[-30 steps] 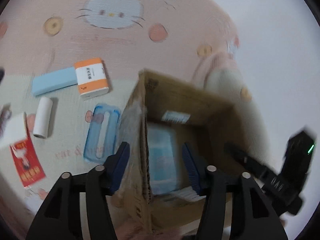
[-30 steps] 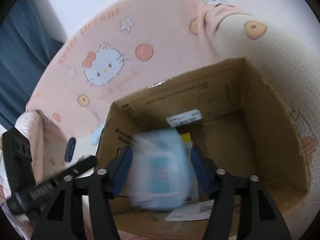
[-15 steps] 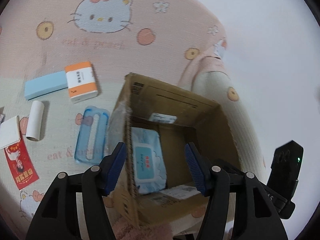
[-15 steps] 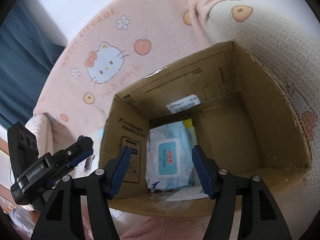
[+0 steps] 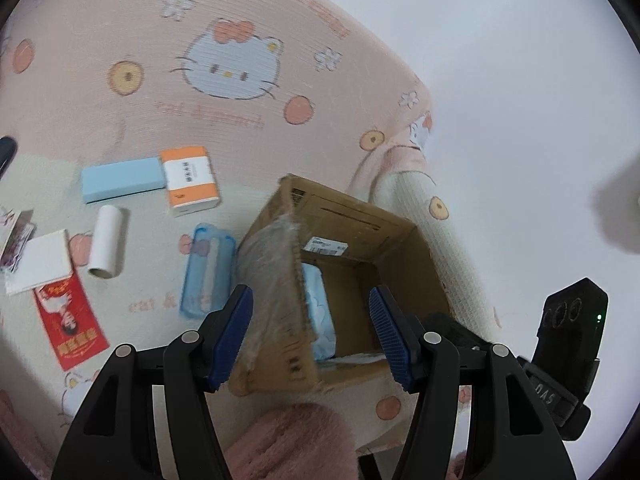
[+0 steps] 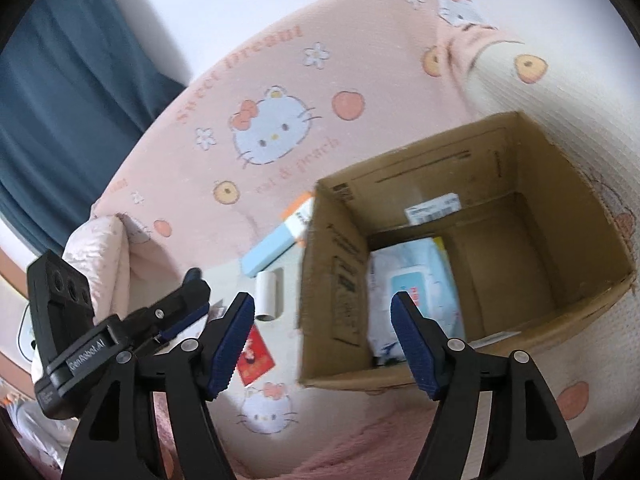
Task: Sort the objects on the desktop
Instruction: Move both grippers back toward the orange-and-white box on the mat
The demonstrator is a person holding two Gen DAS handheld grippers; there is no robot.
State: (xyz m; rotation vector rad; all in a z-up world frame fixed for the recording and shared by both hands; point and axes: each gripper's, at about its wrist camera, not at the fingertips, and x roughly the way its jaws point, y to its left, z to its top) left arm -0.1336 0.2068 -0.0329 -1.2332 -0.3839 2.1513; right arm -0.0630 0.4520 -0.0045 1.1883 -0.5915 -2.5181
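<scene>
An open cardboard box (image 5: 360, 220) (image 6: 560, 184) stands on a pink Hello Kitty blanket. A pack of wet wipes (image 6: 416, 284) (image 5: 318, 308) lies inside it. Left of the box lie a clear blue case (image 5: 208, 268), an orange-and-white box (image 5: 190, 180), a light blue box (image 5: 120, 178), a white roll (image 5: 105, 240), a red card (image 5: 68, 316) and a white pad (image 5: 40, 262). My left gripper (image 5: 310, 332) is open and empty over the box's near left wall. My right gripper (image 6: 324, 340) is open and empty over the box's left front corner.
The right gripper's body (image 5: 568, 344) shows at the right of the left wrist view; the left gripper's body (image 6: 80, 336) shows at the left of the right wrist view. A blue curtain (image 6: 60, 80) hangs behind. A fuzzy pink fabric (image 5: 288, 440) lies at the near edge.
The wet wipes left my right gripper and dropped into the box. Both grippers have since pulled back and shifted left, so more of the blanket and loose items show.
</scene>
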